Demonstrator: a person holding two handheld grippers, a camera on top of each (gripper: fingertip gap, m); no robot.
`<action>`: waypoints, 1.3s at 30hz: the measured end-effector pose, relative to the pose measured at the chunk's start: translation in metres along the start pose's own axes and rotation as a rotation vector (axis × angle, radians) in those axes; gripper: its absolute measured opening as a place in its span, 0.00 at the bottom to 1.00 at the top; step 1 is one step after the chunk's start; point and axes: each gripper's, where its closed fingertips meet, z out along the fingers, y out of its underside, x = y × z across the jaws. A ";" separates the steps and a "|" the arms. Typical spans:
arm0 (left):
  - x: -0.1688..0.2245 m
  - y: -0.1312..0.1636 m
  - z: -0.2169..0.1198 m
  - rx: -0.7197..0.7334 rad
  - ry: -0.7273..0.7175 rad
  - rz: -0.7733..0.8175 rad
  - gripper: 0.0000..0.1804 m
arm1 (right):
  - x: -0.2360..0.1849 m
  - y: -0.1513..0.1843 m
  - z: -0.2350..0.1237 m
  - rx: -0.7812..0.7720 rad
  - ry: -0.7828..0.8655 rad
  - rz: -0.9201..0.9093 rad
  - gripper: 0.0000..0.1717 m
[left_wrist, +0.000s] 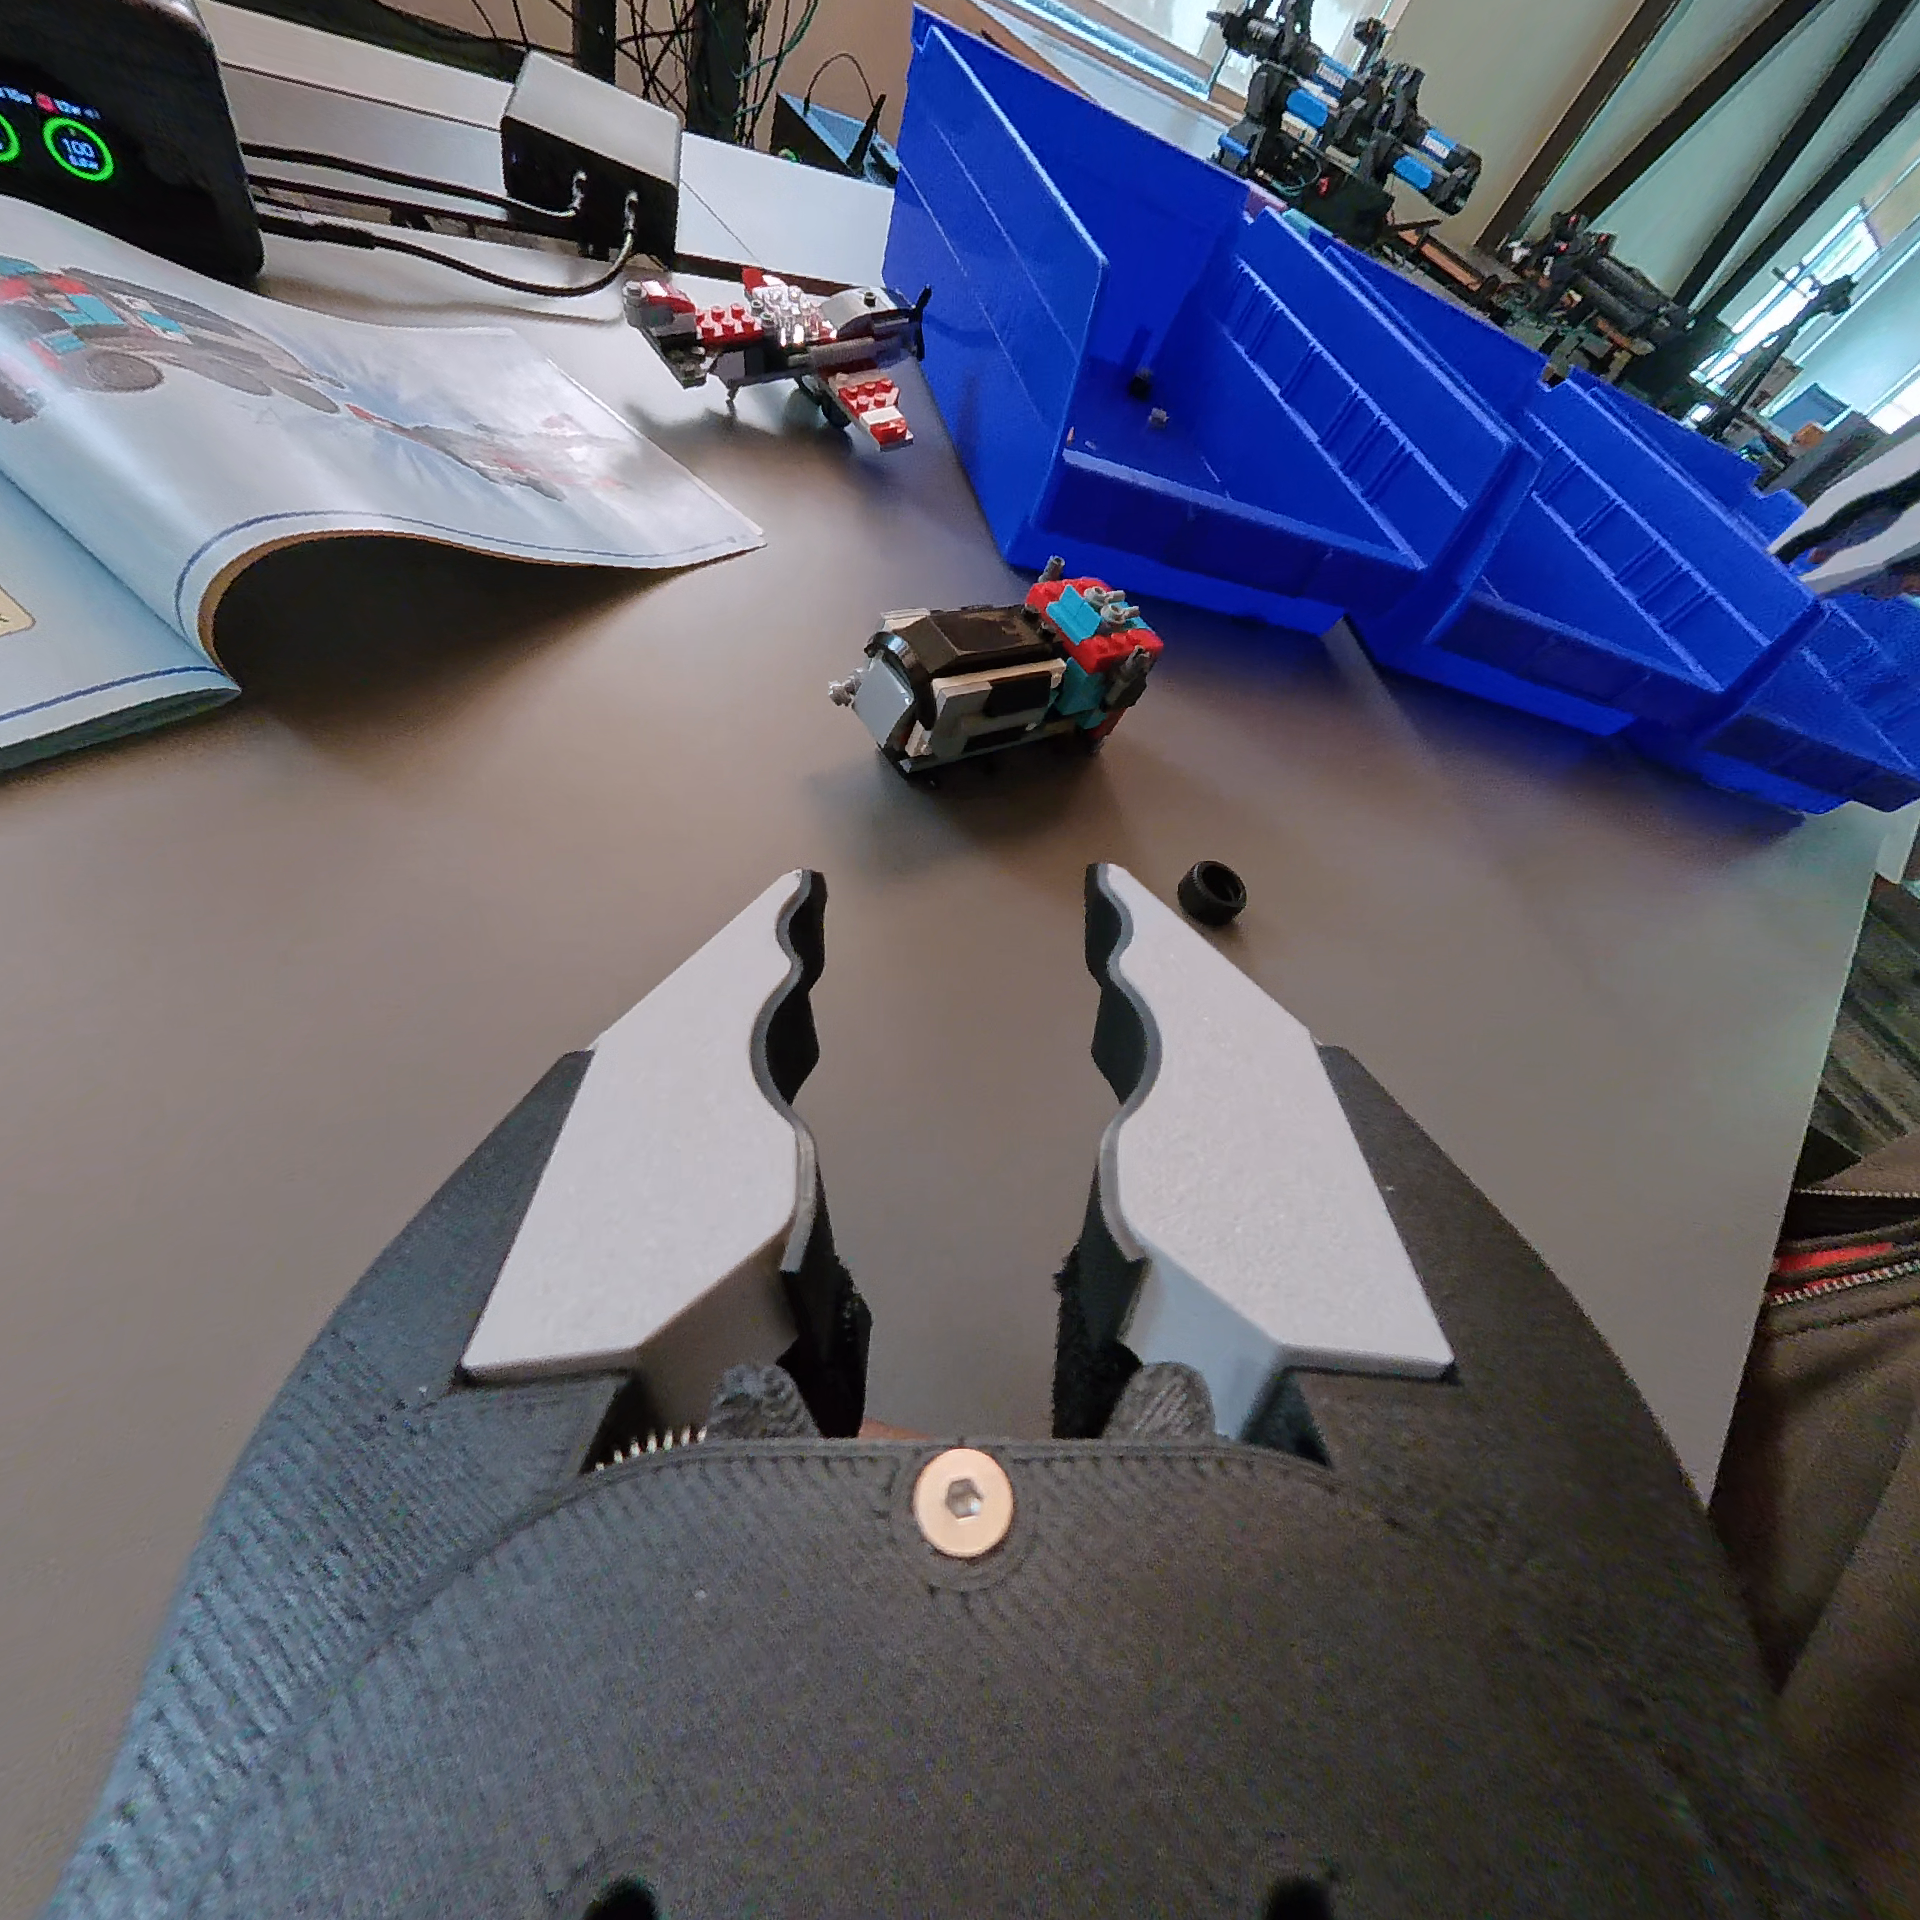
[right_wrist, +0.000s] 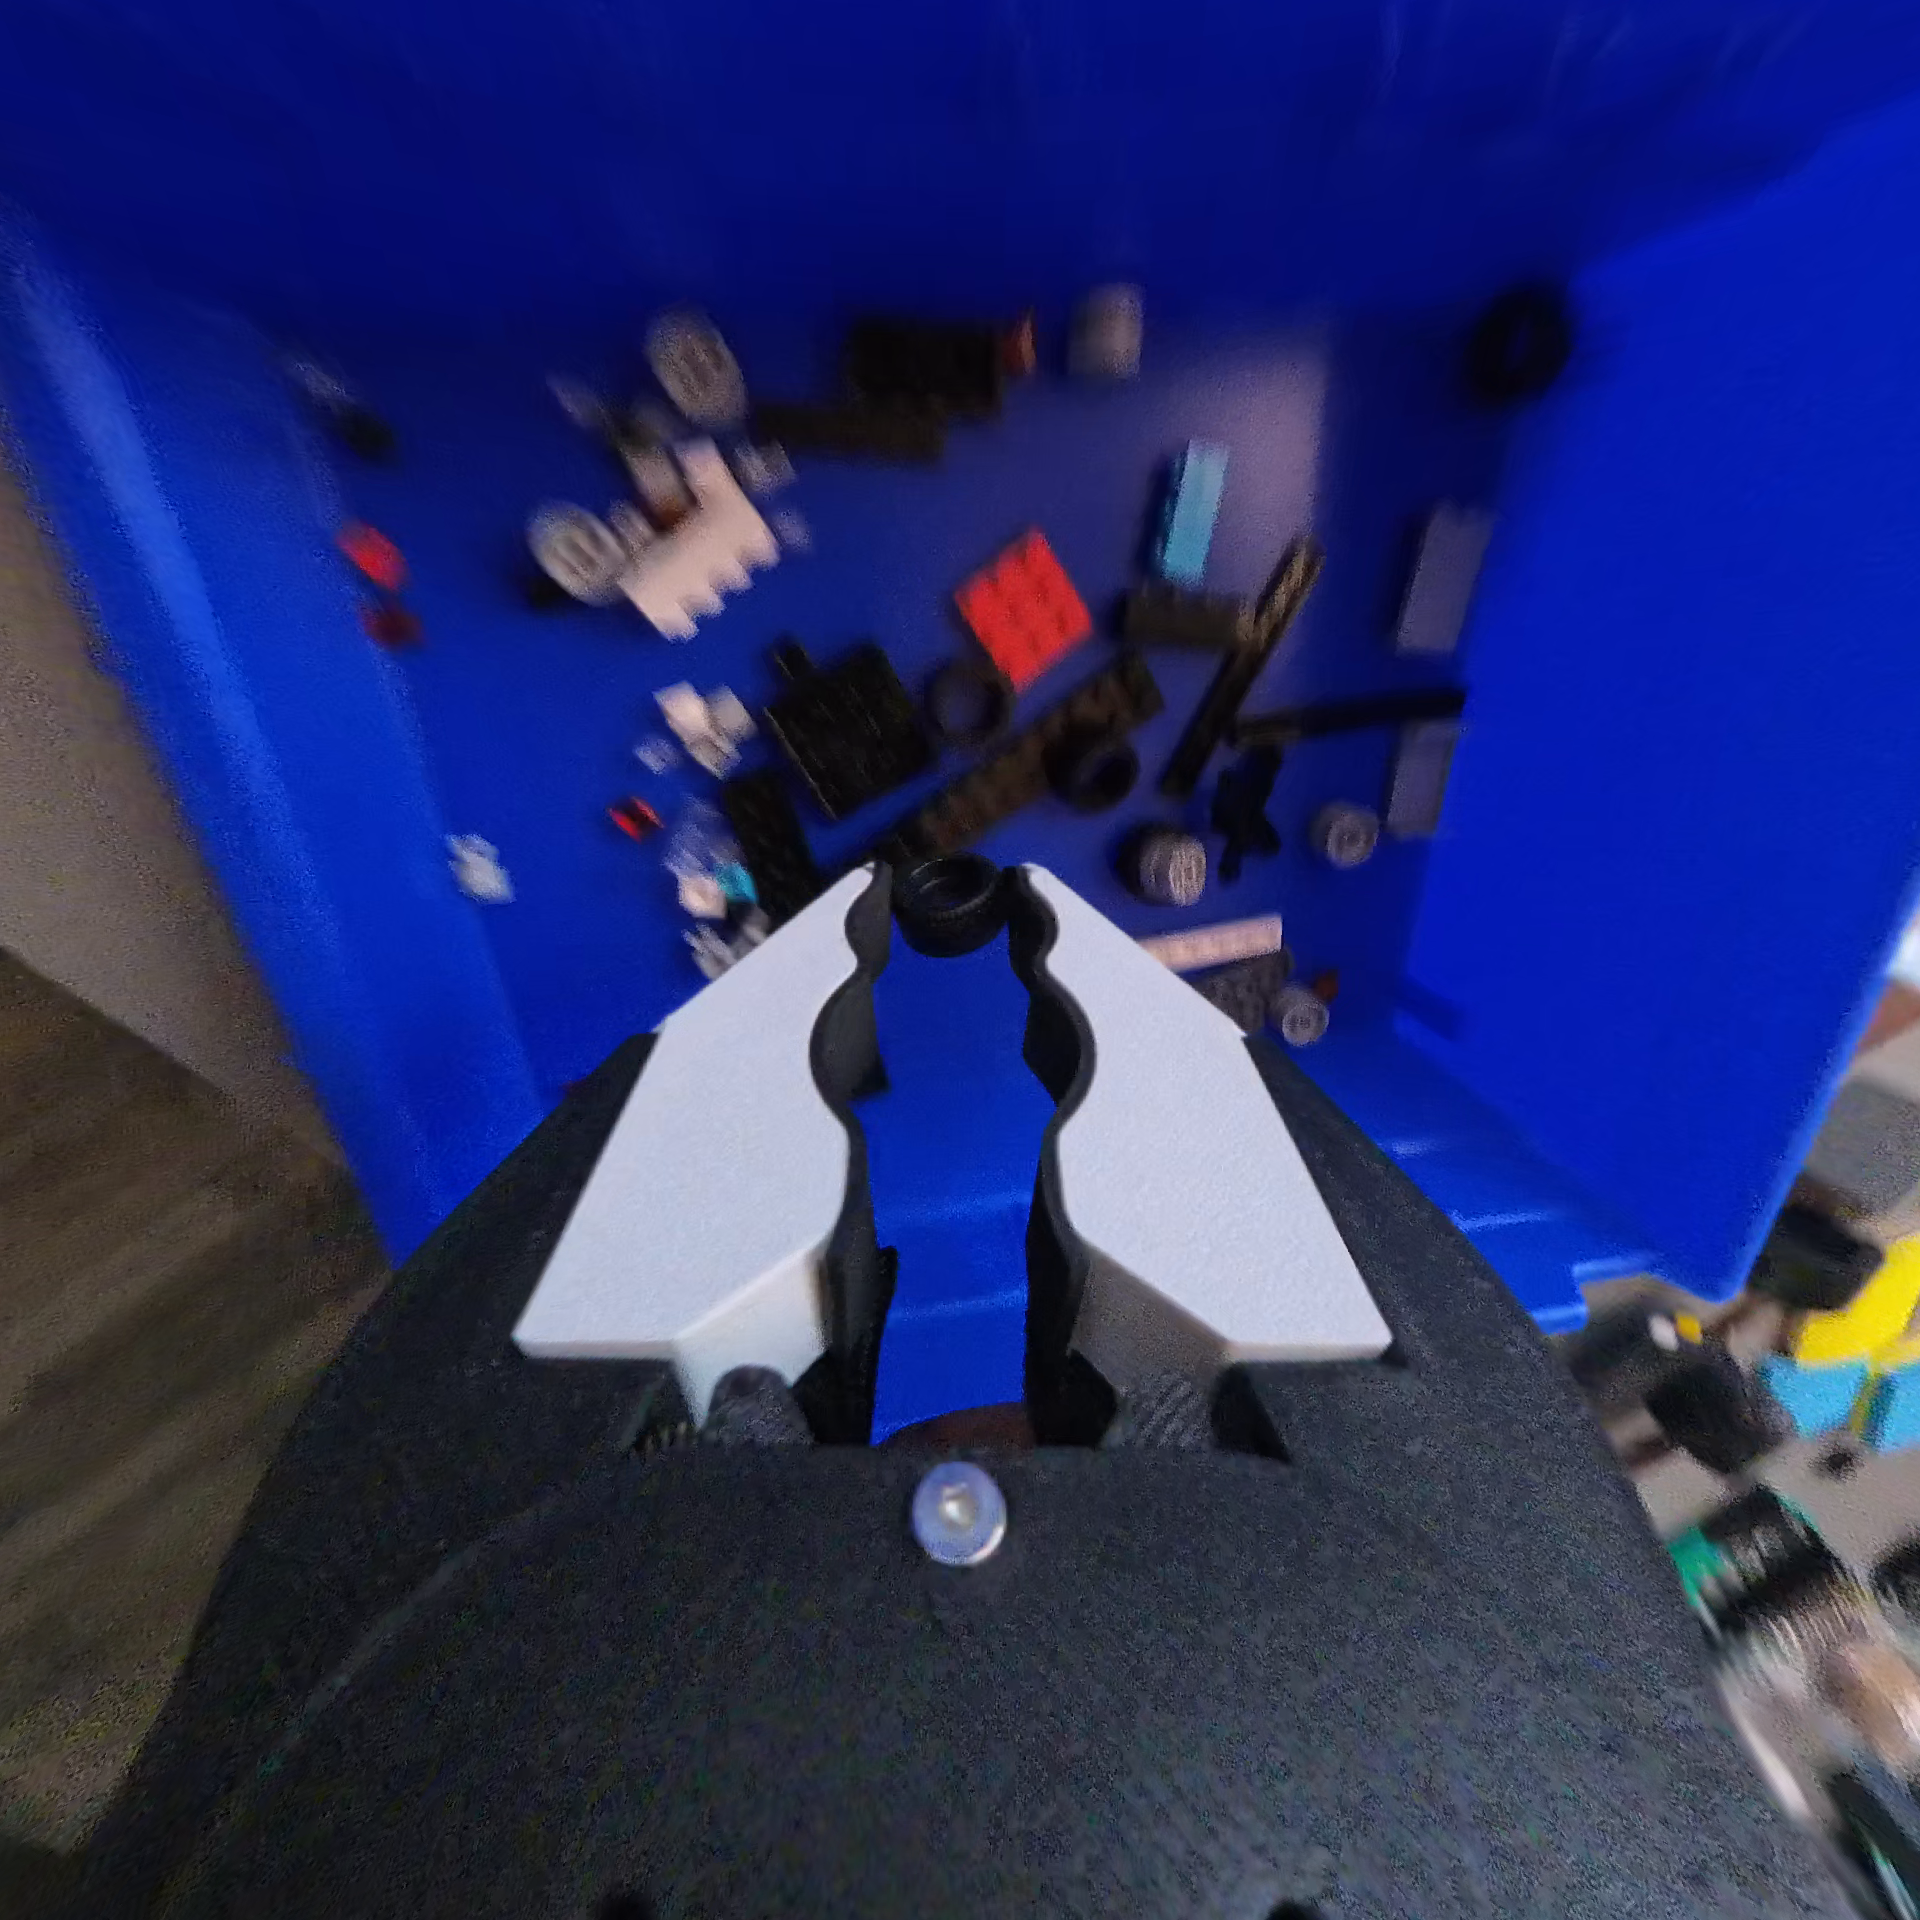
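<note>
1. Black rubber toy tyre (right_wrist: 948, 902), small and ring-shaped, sits pinched between the right gripper's (right_wrist: 951, 883) fingertips above the floor of a blue plastic bin (right_wrist: 1662, 727) littered with loose building bricks (right_wrist: 1023, 603).
2. Left gripper (left_wrist: 956, 883) hovers spread and bare over the grey table (left_wrist: 416, 935); a second black tyre (left_wrist: 1211, 891) lies just beside its right fingertip.
3. Left wrist view alone shows the half-built brick vehicle (left_wrist: 997, 675), without tyres, mid-table, a red-and-grey brick plane (left_wrist: 779, 343) and an open instruction booklet (left_wrist: 312, 436) toward the far edge.
4. Right wrist view alone shows the bin's contents, blurred.

Green ring readouts on black device screen (left_wrist: 78, 145), possibly printed marks on open booklet (left_wrist: 343, 416), blurred
</note>
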 end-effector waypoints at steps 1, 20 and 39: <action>0.000 0.000 0.000 0.003 0.004 -0.002 0.28 | -0.009 -0.018 -0.014 0.099 0.000 -0.005 0.14; 0.008 0.000 -0.004 0.028 -0.011 0.038 0.28 | -0.282 -0.394 0.015 0.904 -0.338 -0.153 0.14; 0.006 -0.008 -0.013 0.095 0.074 -0.085 0.28 | -0.242 -0.333 -0.011 0.858 -0.249 -0.030 0.23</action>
